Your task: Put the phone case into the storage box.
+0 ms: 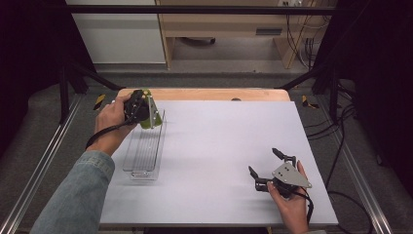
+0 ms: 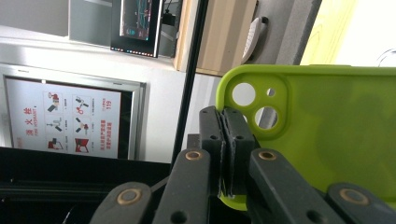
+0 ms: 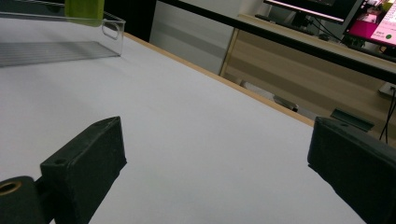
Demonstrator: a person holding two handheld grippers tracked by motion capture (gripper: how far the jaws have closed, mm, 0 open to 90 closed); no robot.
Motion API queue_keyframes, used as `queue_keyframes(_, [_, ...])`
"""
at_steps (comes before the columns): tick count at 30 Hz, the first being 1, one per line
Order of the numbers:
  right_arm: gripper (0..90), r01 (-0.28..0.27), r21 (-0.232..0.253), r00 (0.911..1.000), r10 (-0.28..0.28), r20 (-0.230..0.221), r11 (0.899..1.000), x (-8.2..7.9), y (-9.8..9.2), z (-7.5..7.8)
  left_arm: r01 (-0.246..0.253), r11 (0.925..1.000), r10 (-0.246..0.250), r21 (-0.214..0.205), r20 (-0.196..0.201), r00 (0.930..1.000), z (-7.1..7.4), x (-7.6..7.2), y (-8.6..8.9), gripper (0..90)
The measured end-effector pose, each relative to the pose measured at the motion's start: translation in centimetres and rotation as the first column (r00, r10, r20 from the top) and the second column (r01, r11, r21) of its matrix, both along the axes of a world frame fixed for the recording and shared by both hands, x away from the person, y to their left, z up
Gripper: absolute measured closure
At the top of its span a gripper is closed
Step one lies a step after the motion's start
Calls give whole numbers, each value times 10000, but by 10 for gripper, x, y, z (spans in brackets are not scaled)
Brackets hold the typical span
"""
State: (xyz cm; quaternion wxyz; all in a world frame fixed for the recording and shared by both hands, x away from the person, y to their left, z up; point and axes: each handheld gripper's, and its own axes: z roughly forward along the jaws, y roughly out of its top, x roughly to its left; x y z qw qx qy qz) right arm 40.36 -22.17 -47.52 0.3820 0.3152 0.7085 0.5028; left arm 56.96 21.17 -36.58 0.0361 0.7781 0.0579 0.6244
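At ten o'clock on the counter [image 1: 219, 146] | left gripper [image 1: 139, 109] jaws pinching green phone case [image 2: 327, 130] by its edge over clear tray [image 1: 146, 151], likely for lowering inside (case's far end cut off) | right gripper [image 1: 265, 168] at five o'clock, jaws spread, idle.

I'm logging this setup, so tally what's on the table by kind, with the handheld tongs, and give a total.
Green phone case, clamped in the left tongs: 1
Clear plastic tray: 1
Handheld tongs, counting the open right tongs: 2
Total: 4
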Motion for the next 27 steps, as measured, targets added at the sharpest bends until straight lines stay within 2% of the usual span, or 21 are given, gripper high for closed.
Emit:
queue_keyframes(9, [45,28,87,10000,-28,-20,10000,0,-1,0,-43,10000,43,32,9,10000,-7,2,-1,879])
queue_keyframes(15, [45,27,106,10000,-27,-24,9999,0,-1,0,44,9997,-43,235,-47,10000,-13,3,-2,879])
queue_keyframes(27, [45,65,288,9999,-62,-94,9996,1,-2,0,178,9992,-181,372,76,9998,-21,8,-4,879])
